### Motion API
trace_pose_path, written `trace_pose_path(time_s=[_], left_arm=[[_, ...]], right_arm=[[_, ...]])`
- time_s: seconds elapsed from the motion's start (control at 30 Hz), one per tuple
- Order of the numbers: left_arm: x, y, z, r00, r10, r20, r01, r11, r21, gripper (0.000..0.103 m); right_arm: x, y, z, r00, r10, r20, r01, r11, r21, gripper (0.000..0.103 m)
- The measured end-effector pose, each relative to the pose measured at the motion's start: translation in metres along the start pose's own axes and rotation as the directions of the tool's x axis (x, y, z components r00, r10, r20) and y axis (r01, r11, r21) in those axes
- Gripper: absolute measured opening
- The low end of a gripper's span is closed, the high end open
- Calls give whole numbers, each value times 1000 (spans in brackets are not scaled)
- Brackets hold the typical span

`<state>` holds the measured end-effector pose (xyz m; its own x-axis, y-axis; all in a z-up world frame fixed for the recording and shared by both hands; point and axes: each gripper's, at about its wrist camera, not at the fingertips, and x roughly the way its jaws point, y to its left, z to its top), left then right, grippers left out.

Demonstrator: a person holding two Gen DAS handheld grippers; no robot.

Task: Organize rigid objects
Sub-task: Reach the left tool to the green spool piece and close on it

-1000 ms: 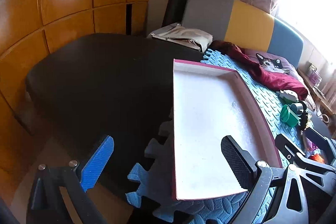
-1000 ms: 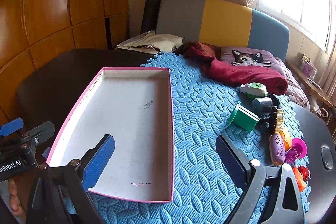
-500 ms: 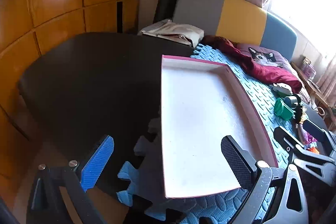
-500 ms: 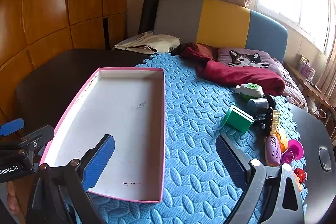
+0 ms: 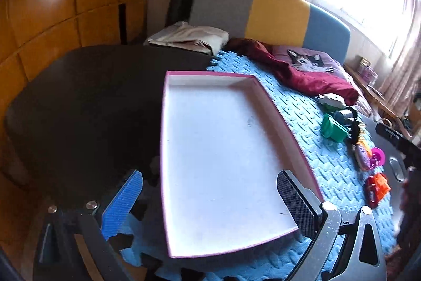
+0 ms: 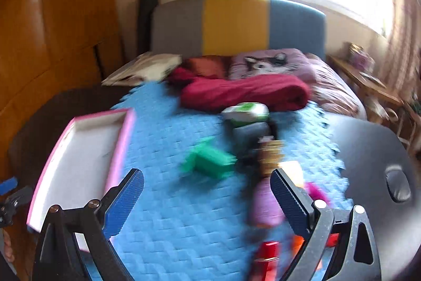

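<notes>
We hold both tools with jaws apart and empty: the left tool (image 5: 210, 199) hangs over the near end of the empty pink-rimmed tray (image 5: 284, 120), the right tool (image 6: 208, 199) over the blue foam mat (image 6: 168, 228). The toys, a green block (image 6: 210, 162) and a purple piece (image 6: 265, 207) among them, sit clustered toward the mat's right edge. The right view is blurred, so we risk closing on two crowded toys, or knocking one off that edge.

Each gripper, left gripper (image 5: 210, 198) and right gripper (image 6: 206, 195), has black frames, silver screws, one blue ribbed pad and one black.
</notes>
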<state>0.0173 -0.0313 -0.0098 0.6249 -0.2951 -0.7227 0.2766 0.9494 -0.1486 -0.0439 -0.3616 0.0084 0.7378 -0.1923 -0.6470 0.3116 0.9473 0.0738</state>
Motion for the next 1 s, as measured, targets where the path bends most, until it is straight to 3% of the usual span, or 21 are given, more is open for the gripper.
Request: trace_pose_path(time_s=[0.17, 0.33, 0.5, 0.73, 1.0], left_arm=[[4, -26, 7, 1000, -23, -3, 23, 997, 70, 103], [12, -65, 23, 995, -100, -23, 102, 985, 139, 103], [30, -110, 36, 986, -156, -52, 164, 964, 208, 103], [62, -167, 48, 982, -167, -85, 185, 936, 300, 103], [92, -205, 50, 978, -176, -114, 206, 914, 350, 103]], right_arm=[[17, -66, 3, 998, -65, -2, 65, 990, 128, 98], [24, -102, -3, 1000, -10, -13, 13, 959, 284, 98], [23, -115, -5, 1000, 21, -15, -14, 934, 357, 99], [19, -128, -6, 1000, 29, 4, -28, 906, 423, 99], [15, -138, -8, 999, 30, 17, -35, 883, 468, 99]])
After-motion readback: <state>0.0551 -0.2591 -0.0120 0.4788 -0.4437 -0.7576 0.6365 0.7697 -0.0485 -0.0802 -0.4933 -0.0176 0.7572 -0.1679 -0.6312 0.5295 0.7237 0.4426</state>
